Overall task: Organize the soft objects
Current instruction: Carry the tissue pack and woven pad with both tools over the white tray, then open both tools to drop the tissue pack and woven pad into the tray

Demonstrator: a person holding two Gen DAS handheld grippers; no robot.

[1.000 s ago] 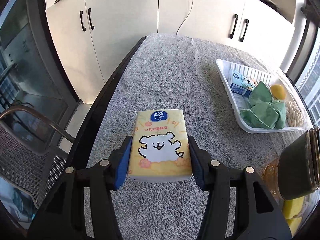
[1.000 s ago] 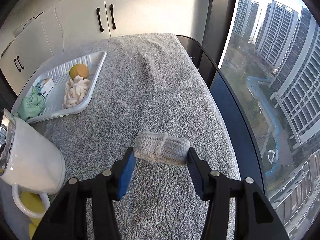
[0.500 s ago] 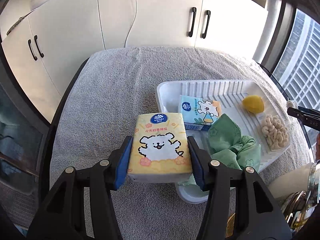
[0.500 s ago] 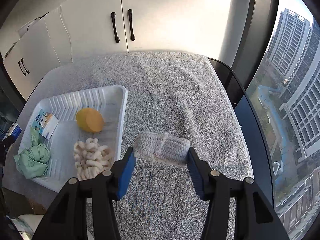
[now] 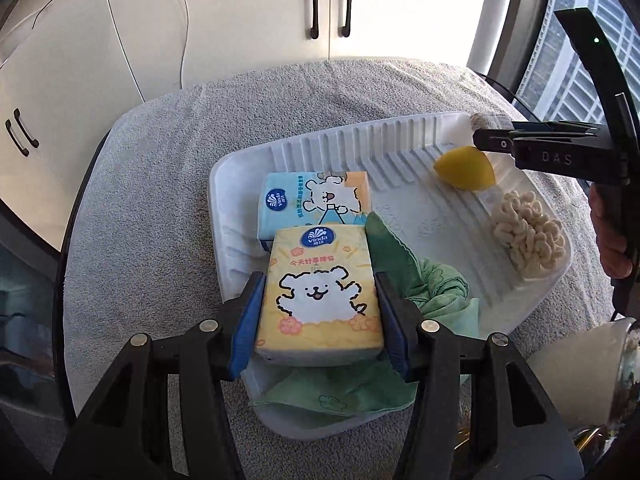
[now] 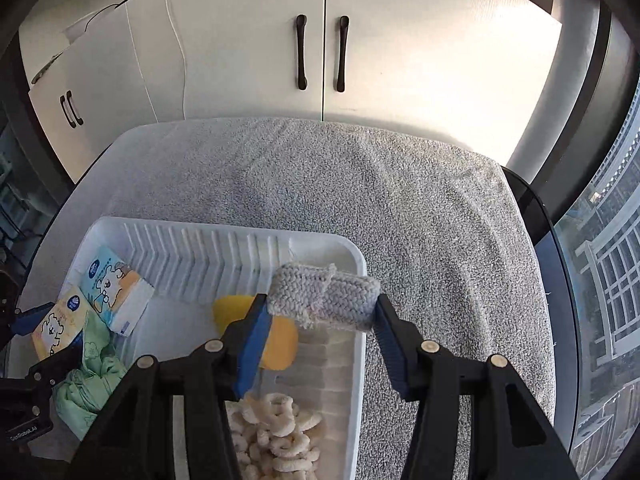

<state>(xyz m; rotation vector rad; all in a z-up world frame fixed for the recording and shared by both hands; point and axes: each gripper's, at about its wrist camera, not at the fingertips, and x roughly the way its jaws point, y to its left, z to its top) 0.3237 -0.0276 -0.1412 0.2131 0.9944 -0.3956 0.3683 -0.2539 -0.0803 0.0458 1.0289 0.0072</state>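
Observation:
My left gripper [image 5: 318, 314] is shut on a yellow tissue pack [image 5: 318, 288] and holds it over the near left part of the white tray [image 5: 400, 152], above a green cloth [image 5: 432, 280]. My right gripper [image 6: 320, 320] is shut on a grey knitted roll [image 6: 322, 296] over the tray's far right corner [image 6: 352, 252]. In the tray lie a blue tissue pack [image 5: 312, 200], a yellow sponge [image 5: 464, 168] and a white rope bundle [image 5: 528, 232]. The right gripper also shows in the left wrist view [image 5: 480, 136].
A grey towel [image 6: 360, 184] covers the table. White cabinets [image 6: 320, 52] stand behind it. A white mug [image 5: 580, 368] and a jar sit at the near right. A window lies to the right.
Both grippers have moved in over the tray with their loads. The yellow pack now hangs above the green cloth, the knitted roll above the tray's far right corner.

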